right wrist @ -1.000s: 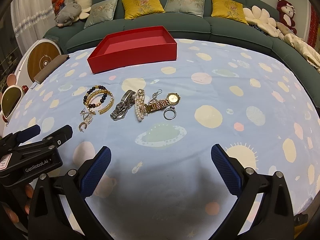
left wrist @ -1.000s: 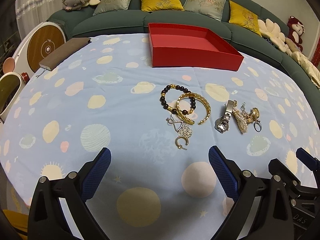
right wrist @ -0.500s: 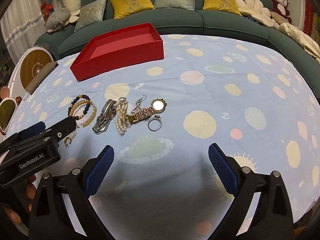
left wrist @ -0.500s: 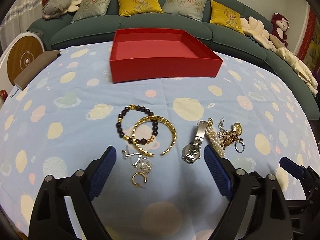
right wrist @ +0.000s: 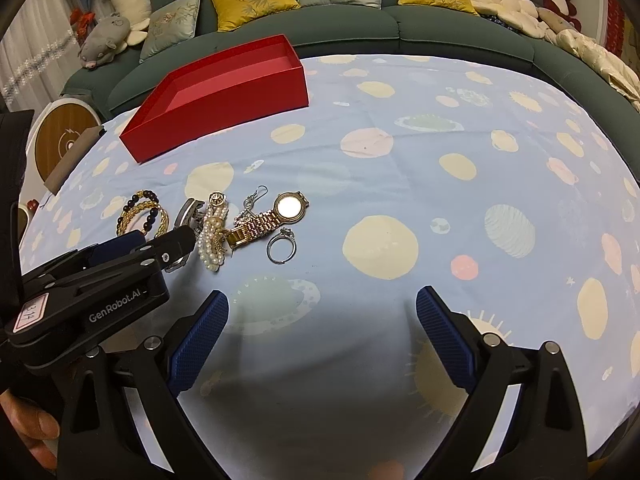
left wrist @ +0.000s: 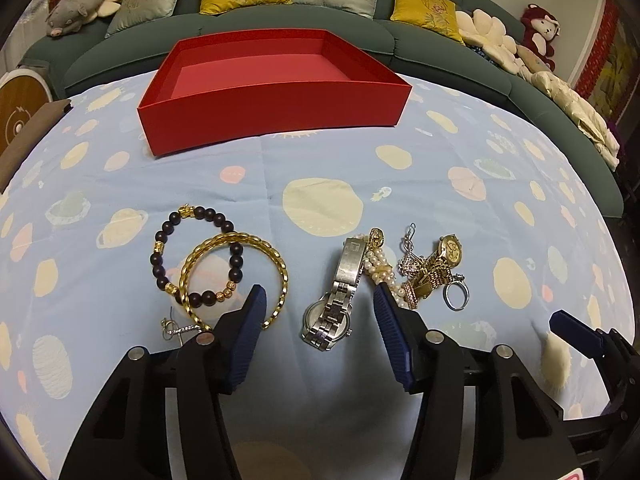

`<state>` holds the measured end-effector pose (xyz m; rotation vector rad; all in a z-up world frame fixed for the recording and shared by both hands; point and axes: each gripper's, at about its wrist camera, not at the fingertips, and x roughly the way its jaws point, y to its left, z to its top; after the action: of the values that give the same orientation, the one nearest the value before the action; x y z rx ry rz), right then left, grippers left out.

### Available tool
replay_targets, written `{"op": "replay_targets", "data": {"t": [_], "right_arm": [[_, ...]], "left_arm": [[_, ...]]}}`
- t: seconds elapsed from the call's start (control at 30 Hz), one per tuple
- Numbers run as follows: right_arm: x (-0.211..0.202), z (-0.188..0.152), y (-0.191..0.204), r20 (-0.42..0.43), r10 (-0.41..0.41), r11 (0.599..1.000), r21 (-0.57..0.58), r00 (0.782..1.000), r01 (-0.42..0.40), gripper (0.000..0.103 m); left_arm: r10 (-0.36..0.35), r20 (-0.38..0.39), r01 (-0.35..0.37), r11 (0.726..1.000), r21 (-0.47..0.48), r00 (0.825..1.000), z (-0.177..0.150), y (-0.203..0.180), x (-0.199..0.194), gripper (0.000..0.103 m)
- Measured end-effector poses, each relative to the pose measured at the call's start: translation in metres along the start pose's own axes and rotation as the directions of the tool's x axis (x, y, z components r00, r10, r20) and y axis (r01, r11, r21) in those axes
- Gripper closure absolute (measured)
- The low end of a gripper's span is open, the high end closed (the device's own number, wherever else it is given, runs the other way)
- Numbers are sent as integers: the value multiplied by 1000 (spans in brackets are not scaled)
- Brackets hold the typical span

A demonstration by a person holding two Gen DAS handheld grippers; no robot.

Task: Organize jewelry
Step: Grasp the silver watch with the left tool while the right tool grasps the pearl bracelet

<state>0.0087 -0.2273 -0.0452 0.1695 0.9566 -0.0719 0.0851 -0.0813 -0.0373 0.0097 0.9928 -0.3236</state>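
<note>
Jewelry lies in a row on the patterned blue cloth. In the left wrist view I see a dark bead bracelet (left wrist: 172, 240), a gold bangle (left wrist: 276, 264), a silver watch (left wrist: 340, 292), a pearl bracelet (left wrist: 380, 268), a gold watch (left wrist: 448, 252) and a silver ring (left wrist: 456, 300). My left gripper (left wrist: 318, 304) is open, its fingers either side of the silver watch, low over it. The empty red box (left wrist: 276, 108) stands behind. My right gripper (right wrist: 322, 300) is open and empty, nearer than the gold watch (right wrist: 290, 206) and ring (right wrist: 282, 246).
A green sofa (left wrist: 460, 40) with cushions and plush toys curves behind the table. A brown notebook (right wrist: 72, 160) lies at the far left edge. The left gripper's body (right wrist: 104, 272) reaches in from the left in the right wrist view.
My left gripper has moved forward and right, from short of the necklace and bangle to straddling the silver watch, and its jaws have narrowed. The right gripper has edged forward.
</note>
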Motion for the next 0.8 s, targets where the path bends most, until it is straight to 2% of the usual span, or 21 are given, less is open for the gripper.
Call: {"op": "replay_targets", "data": {"t": [0.17, 0.3, 0.5, 0.63, 0.7, 0.73, 0.8], "right_arm": [[-1, -1, -7, -1, 1, 1000, 11, 1000, -1, 10], [-2, -1, -11, 0, -3, 1000, 26, 1000, 3, 10], [-5, 1, -8, 14, 3, 1000, 16, 1000, -3, 10], [-9, 3, 0, 36, 40, 999, -13, 999, -40, 10], [-11, 5, 9, 43, 71, 997, -45, 997, -69, 17], [-10, 5, 15, 38, 88, 994, -65, 995, -85, 26], [-5, 6, 27, 14, 129, 987, -101, 992, -127, 33]], "left_arm": [[8, 2, -8, 1000, 25, 1000, 0, -3, 3, 79], [-18, -3, 18, 1000, 21, 1000, 1, -2, 1, 91], [-41, 36, 41, 999, 4, 999, 4, 3, -18, 93], [-63, 75, 65, 998, -22, 995, 8, 13, -37, 93], [-71, 94, 74, 997, -33, 993, 9, 18, -47, 93], [-77, 102, 81, 996, -36, 992, 11, 21, -51, 93], [-79, 113, 84, 996, -40, 990, 11, 26, -57, 93]]}}
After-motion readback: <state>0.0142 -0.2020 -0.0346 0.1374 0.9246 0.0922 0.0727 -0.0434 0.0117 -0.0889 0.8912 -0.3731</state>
